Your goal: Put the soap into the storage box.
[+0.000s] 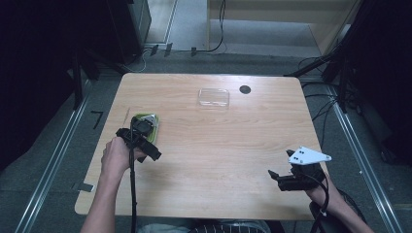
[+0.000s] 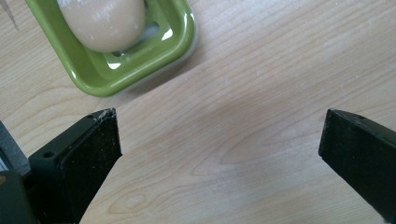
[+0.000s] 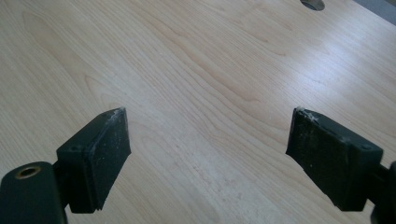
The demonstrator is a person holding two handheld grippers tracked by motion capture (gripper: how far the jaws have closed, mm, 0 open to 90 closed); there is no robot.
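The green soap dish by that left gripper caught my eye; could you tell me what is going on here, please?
A person at a wooden table holds a gripper in each hand. The left gripper hangs open just short of the green soap dish, which holds a pale bar of soap; nothing is grasped. The right gripper is open over bare wood near the table's right edge. A clear plastic lid or tray lies untouched at the far side.

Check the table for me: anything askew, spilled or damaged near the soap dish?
Nothing stands out. The soap sits inside the green soap dish, nothing spilled. The left tool is open beside it; the clear lid lies flat farther back.
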